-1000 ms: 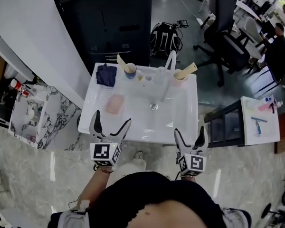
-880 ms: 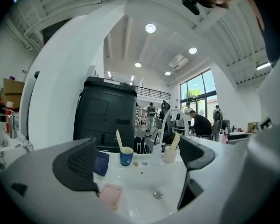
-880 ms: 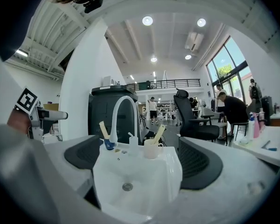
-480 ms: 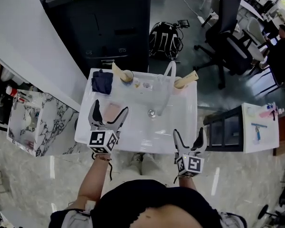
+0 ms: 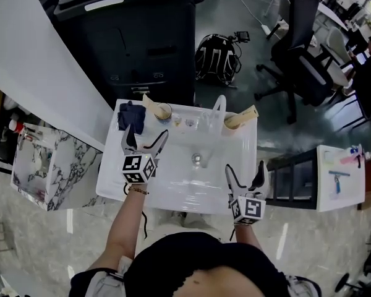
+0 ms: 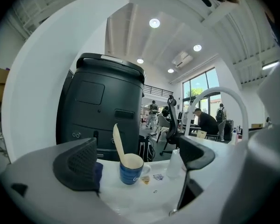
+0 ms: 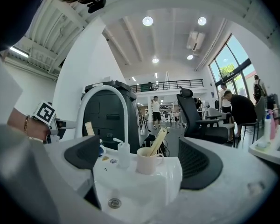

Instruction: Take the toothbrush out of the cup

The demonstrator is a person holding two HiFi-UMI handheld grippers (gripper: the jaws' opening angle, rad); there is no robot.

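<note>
A blue cup [image 5: 163,111] with a cream toothbrush [image 6: 117,143] leaning in it stands at the sink's back left corner. A pale cup [image 5: 233,121] holding a tan toothbrush [image 7: 157,143] stands at the back right. My left gripper [image 5: 146,135] is open over the left side of the basin, just short of the blue cup [image 6: 131,168], which shows between its jaws. Near the sink's front right edge my right gripper [image 5: 245,169] is open and empty, facing the pale cup [image 7: 147,160] from well back.
The white sink [image 5: 173,181] has an arched faucet [image 5: 219,107], a drain [image 5: 196,159], a small pump bottle [image 7: 123,155] and a dark blue cloth [image 5: 131,115]. A black cabinet [image 5: 136,36] stands behind it. A marble shelf [image 5: 43,159] is at left, a side table [image 5: 340,169] at right.
My left gripper has moved forward from the sink's front edge over the basin toward the blue cup. The right gripper has stayed near the front right edge. Both remain open.
</note>
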